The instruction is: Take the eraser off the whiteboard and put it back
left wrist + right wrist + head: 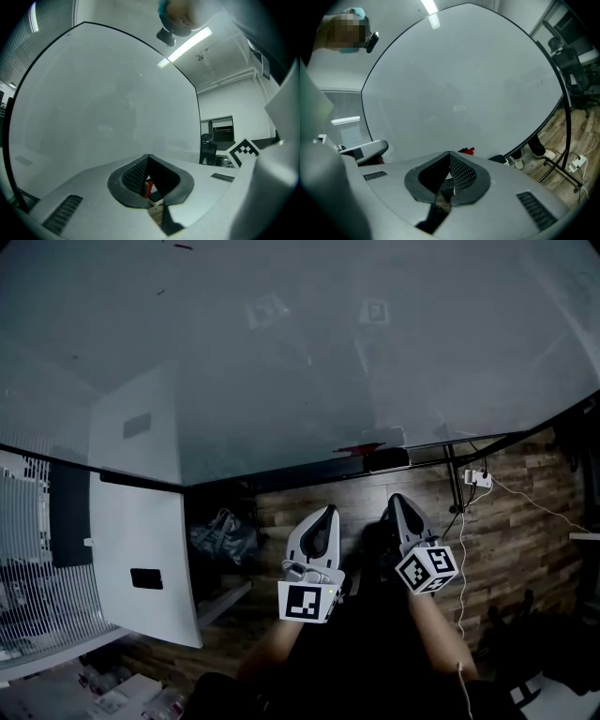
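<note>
1. down low in front of the large glossy whiteboard (300, 352), above the wood-plank floor (525, 512).
2. on the left grey plastic gripper (330, 513): tips pressed together, nothing clamped.
3. on the right grey plastic gripper (396, 500): likewise closed tip to tip, empty.
4. over on the dark ledge (291, 472) along the board's lower edge: small dark block eraser (386, 459), just beside a red marker-like piece (359, 447), touched by neither gripper.

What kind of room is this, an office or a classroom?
Probably an office or lab workroom. A large whiteboard fills most of the view, an office chair stands beyond it, and a strip light runs along the plain white ceiling.
</note>
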A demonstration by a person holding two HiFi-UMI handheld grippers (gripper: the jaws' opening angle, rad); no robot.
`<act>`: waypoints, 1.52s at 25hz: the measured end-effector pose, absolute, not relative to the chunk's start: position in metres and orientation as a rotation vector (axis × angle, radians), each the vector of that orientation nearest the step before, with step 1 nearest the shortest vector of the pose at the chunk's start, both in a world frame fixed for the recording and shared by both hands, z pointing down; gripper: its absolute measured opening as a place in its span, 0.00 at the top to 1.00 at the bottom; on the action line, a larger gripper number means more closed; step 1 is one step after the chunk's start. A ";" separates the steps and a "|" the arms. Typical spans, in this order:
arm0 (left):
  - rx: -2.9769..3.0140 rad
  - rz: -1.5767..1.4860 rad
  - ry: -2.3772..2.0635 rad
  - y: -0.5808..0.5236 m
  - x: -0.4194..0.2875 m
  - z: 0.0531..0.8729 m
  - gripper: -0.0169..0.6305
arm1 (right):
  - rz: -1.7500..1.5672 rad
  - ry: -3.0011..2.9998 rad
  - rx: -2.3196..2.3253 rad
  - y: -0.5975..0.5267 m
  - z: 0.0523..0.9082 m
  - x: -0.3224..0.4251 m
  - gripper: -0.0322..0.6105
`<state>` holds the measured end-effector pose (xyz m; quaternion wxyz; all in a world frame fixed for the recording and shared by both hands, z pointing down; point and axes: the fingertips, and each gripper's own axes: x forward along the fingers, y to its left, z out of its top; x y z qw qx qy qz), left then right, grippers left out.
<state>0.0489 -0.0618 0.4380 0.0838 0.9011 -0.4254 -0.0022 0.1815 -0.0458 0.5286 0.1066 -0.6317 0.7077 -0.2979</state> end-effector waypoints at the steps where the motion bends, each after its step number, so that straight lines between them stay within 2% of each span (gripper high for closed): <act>1: 2.690 0.001 -1.263 -0.062 0.051 0.439 0.97 | -0.897 2.065 -1.851 -0.048 0.534 0.183 0.93; 10: 2.687 0.060 -1.239 -0.070 0.062 0.457 0.97 | -1.116 1.818 -1.767 -0.069 0.593 0.200 0.92; 14: 2.671 0.059 -1.238 -0.072 0.061 0.460 0.97 | -1.190 1.750 -1.717 -0.080 0.612 0.203 0.81; 27: 2.638 0.133 -1.228 -0.076 0.056 0.481 0.97 | -1.344 1.541 -1.636 -0.099 0.656 0.207 0.63; 38: 2.627 0.180 -1.198 -0.072 0.056 0.494 0.97 | -1.398 1.457 -1.600 -0.111 0.668 0.205 0.61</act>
